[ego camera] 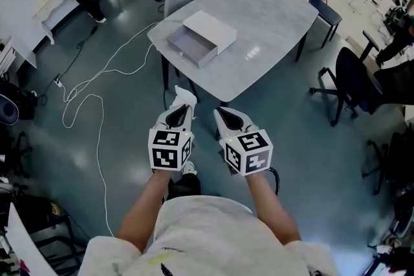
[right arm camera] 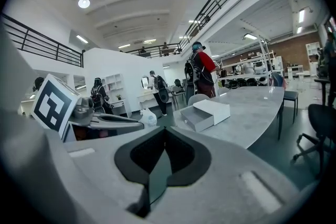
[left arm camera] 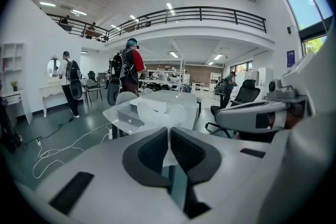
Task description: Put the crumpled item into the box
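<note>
Ahead of the person, well apart from both grippers: grey table (ego camera: 272, 35), one, bearing the box (ego camera: 199, 40) near its left edge. Box: white, its tray (ego camera: 185, 47) drawn out from the sleeve (ego camera: 213, 30) and standing open and apparently empty. Risk, judged: the open tray is a small, shallow target, and a release made over the sleeve or the tabletop would leave the item outside it. Floor: white cable (ego camera: 103, 132) looping to the left of the standing place; probably a snag hazard only if the approach drifts that way. Right gripper (ego camera: 223, 116): jaws pressed together with nothing between them, carried level beside the left. Left gripper (ego camera: 184, 110): jaws clamped on the crumpled item (ego camera: 183, 99), which is white, thin and sticks out past the tips. Risk, judged: the hold seems to take only an edge of it, so a quick swing on the way to the table could pull it free. It looks light enough to bounce or drift out of the tray if let go from high above.
</note>
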### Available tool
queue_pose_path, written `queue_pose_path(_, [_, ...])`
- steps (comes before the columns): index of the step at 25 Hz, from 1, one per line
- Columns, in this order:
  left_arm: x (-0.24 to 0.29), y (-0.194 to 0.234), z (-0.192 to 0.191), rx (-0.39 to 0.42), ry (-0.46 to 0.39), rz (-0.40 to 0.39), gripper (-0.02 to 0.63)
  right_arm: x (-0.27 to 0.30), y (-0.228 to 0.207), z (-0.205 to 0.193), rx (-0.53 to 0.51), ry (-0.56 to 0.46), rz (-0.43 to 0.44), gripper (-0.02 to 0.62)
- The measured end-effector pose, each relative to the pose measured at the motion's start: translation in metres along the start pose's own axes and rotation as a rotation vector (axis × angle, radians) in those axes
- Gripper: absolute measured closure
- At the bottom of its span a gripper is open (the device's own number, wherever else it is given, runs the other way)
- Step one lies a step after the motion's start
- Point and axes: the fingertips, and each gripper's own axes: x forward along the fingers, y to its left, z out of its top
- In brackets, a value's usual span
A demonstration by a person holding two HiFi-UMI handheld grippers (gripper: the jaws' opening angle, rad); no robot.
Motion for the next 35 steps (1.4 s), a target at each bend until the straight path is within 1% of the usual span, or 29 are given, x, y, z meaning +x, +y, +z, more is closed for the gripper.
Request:
queue_pose_path(8, [0.048, 0.072, 0.023, -0.025, 0.010, -0.047, 0.583, 0.087, -0.002, 0.026, -0.005, 0.027, -0.024, 0.591])
queue_pose_path(17, [0.087, 0.137, 0.041, -0.037, 0.016, -0.093, 0.583, 0.165, 0.004, 0.050, -0.023, 0.058, -0.053, 0.591])
queue_pose_path(21, [0.102, 0.153, 0.046, -0.050, 0.014, -0.119, 0.583, 0.188, 0.001, 0.056, -0.029, 0.073, -0.073, 0.591])
queue_pose_path(26, [0.113, 0.170, 0.055, -0.049, 0.004, -0.131, 0.583, 0.205, 0.001, 0.066, -0.048, 0.073, -0.081, 0.591])
queue_pose_path(30, [0.125, 0.174, 0.065, -0.039, -0.005, -0.142, 0.583, 0.213, -0.010, 0.072, -0.044, 0.067, -0.100, 0.591])
queue_pose_path(35, [0.141, 0.173, 0.069, -0.026, 0.002, -0.148, 0.583, 0.219, -0.026, 0.078, -0.036, 0.054, -0.108, 0.591])
